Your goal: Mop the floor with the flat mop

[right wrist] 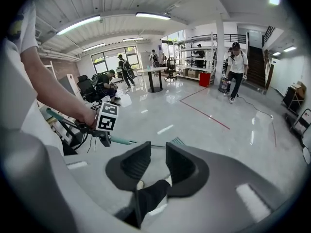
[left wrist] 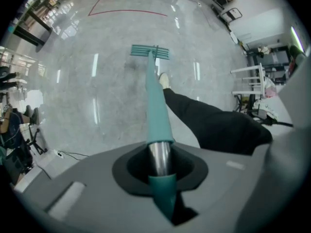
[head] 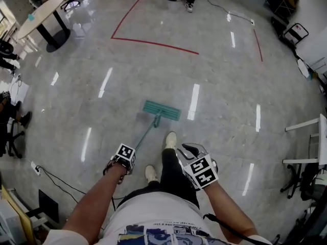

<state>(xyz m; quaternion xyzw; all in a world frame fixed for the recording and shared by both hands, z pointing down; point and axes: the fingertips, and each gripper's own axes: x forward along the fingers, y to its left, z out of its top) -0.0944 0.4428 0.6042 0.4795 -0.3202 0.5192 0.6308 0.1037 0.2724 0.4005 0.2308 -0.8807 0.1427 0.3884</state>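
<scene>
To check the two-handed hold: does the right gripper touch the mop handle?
Apart. The right gripper view shows the right gripper open and empty; the mop handle passes beyond it.

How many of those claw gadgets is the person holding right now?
2. The left claw sits at the head view's lower left, shut on the teal mop handle. The right claw is just right of it, open and empty. None seems hidden.

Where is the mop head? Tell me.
Head view, centre: the mop head lies on the floor ahead of the front shoe, short of the red tape.
</scene>
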